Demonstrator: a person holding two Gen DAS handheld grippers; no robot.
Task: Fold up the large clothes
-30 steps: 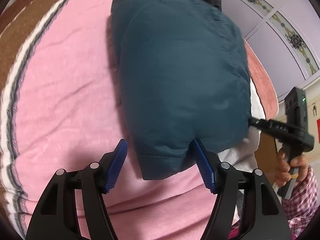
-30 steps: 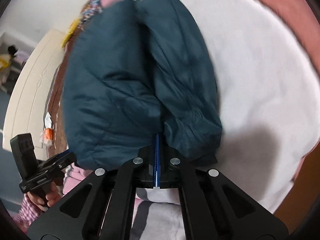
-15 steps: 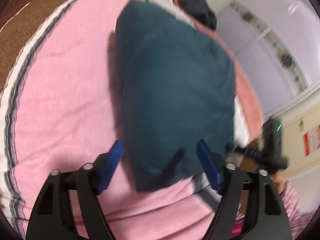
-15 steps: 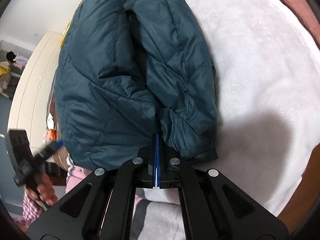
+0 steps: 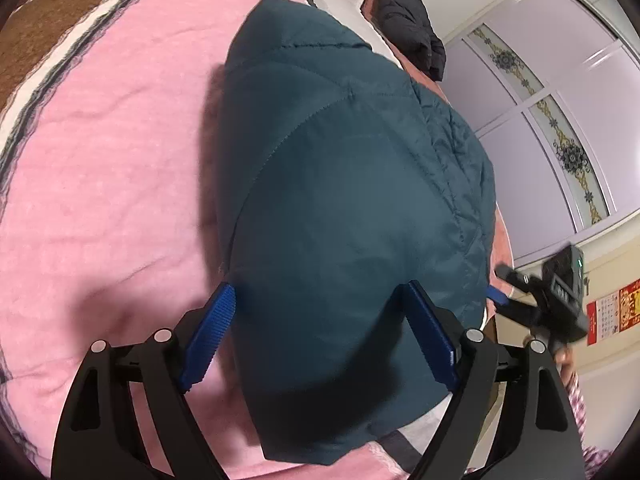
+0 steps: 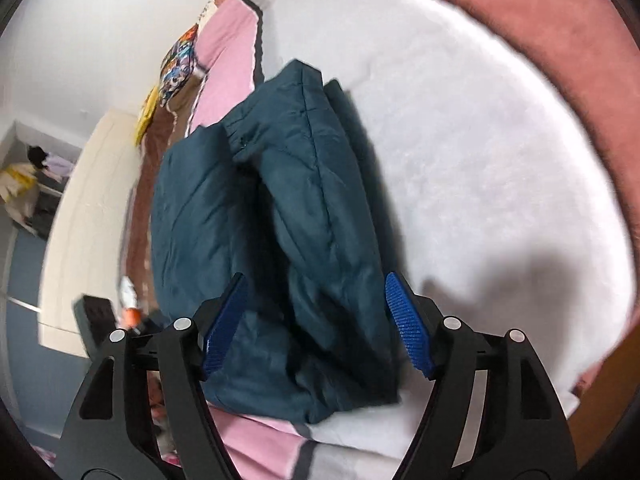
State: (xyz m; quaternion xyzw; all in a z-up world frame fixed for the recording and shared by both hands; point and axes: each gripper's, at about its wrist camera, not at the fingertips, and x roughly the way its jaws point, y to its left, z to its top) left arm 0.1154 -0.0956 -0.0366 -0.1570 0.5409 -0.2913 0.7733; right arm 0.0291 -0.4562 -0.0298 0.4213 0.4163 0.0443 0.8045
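A dark teal padded jacket [image 5: 352, 200] lies folded in a thick bundle on the bed, across the pink blanket [image 5: 104, 152] and the white fleece blanket [image 6: 472, 152]. My left gripper [image 5: 320, 332] is open, its blue pads on either side of the jacket's near end, holding nothing. My right gripper [image 6: 316, 320] is open above the jacket [image 6: 280, 240] at its near edge, with the fabric lying free between the pads. The right gripper also shows in the left wrist view [image 5: 540, 296], beside the jacket's right edge.
A black garment [image 5: 412, 24] lies at the far end of the bed. A white wardrobe [image 5: 560, 92] stands to the right. A cream headboard [image 6: 84, 216] and colourful pillows [image 6: 180, 64] lie to the left in the right wrist view. A reddish-brown cover [image 6: 520, 20] borders the white blanket.
My right gripper was shut on the jacket's edge and has now opened and let it go. The jacket bundle has settled on the bed. My left gripper has stayed open.
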